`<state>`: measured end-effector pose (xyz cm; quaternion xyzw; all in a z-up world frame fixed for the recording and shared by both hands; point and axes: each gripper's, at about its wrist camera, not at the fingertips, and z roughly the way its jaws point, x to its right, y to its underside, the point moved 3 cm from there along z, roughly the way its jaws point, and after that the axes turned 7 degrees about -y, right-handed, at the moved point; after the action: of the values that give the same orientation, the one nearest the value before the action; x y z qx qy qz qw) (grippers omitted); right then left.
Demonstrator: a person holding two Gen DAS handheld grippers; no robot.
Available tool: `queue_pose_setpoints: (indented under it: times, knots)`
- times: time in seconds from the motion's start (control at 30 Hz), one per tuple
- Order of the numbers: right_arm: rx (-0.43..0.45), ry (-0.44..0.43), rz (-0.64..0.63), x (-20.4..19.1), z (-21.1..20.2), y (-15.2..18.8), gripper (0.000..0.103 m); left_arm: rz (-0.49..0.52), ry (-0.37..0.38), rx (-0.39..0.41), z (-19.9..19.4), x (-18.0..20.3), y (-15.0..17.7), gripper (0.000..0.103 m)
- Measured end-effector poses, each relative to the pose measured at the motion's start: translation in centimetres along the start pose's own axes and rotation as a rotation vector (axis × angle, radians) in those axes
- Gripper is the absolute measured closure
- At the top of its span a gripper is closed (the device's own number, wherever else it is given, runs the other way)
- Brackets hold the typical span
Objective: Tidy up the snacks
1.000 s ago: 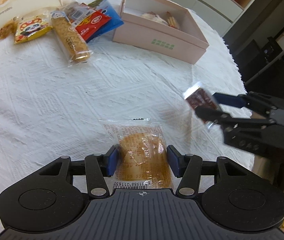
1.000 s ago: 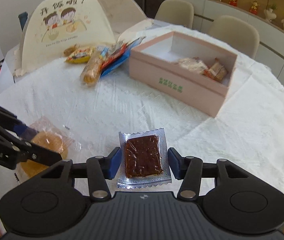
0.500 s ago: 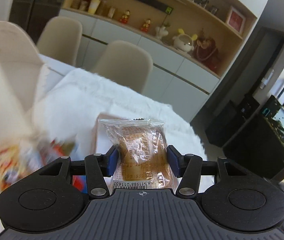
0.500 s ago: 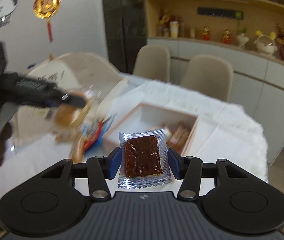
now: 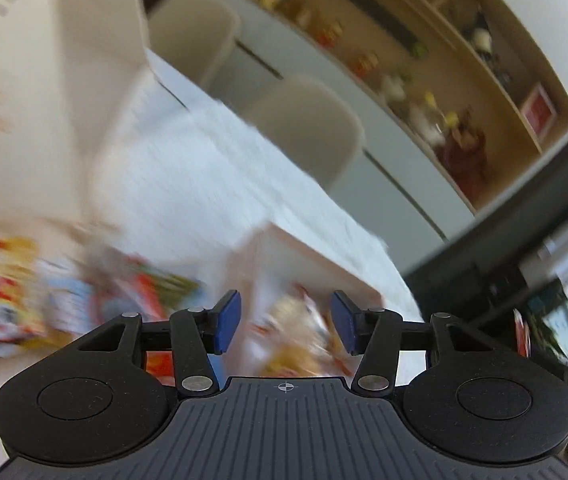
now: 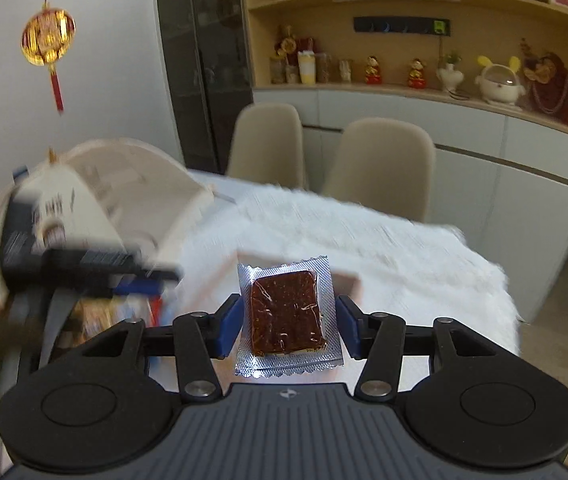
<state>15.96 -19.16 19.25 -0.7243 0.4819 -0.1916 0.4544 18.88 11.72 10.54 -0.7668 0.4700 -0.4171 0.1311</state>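
The right gripper (image 6: 287,322) is clamped on a dark red-brown snack bar in a silver wrapper (image 6: 287,314), its blue pads pressing both sides and the packet held flat and raised above the table. The left gripper (image 5: 285,322) has its blue fingers (image 5: 228,320) spread apart with nothing between them; it tilts over an open pink box (image 5: 315,258), where blurred orange wrapped snacks (image 5: 295,328) lie just below the gap. Only the right wrist view shows the left gripper from outside, as a dark smear (image 6: 84,264) low at left, close beside the held bar. Only the left wrist view shows the loose pile of colourful snack packets (image 5: 64,300) to the left of the box, heavily blurred. A white textured tablecloth (image 6: 403,248) covers the table, its right half bare. Beyond stand two beige chairs (image 6: 379,160), white cabinets and wooden shelves of figurines (image 6: 415,72).
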Motion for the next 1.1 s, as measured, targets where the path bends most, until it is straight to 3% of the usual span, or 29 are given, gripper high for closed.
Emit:
queue_pose_setpoints:
  times: [0.07,0.2,0.3,0.4,0.5,0.67,0.73,0.93,1.0,1.1]
  knots:
    - [-0.058,-0.024,0.074,1.2,3.4,-2.1,0.033,-0.005,-0.071,0.039,-1.3,-2.2,-0.6,0.048]
    - [-0.113,-0.004,0.160,2.0,7.2,-2.3,0.033,-0.019,-0.205,0.076,-3.7,-8.0,-1.9,0.048]
    - [-0.189,-0.038,0.106,0.3,8.9,0.1,0.033,-0.023,-0.295,0.089,-5.0,-12.6,-3.2,0.048]
    - [-0.272,-0.030,-0.024,-2.9,11.1,2.6,0.033,-0.001,-0.367,0.050,-4.7,-15.3,-4.3,0.048]
    - [-0.323,-0.055,-0.139,-6.4,12.9,4.1,0.033,0.040,-0.356,-0.023,-2.7,-16.4,-4.3,0.048]
    - [-0.382,-0.177,-0.216,-11.4,14.6,5.8,0.033,0.166,-0.360,-0.116,1.0,-16.1,-3.4,0.049]
    - [-0.394,-0.210,-0.241,-12.7,14.7,6.6,0.033,0.150,-0.361,-0.146,1.6,-16.4,-2.8,0.049]
    - [-0.385,-0.220,-0.352,-15.3,15.1,8.2,0.033,0.065,-0.279,-0.149,-1.6,-18.0,0.1,0.060]
    - [-0.375,-0.241,-0.350,-16.1,15.5,8.2,0.033,0.037,-0.242,-0.167,-3.1,-17.7,1.6,0.080]
    - [-0.365,-0.267,-0.350,-17.3,16.4,8.0,0.033,0.016,-0.213,-0.180,-5.2,-17.0,4.5,0.081]
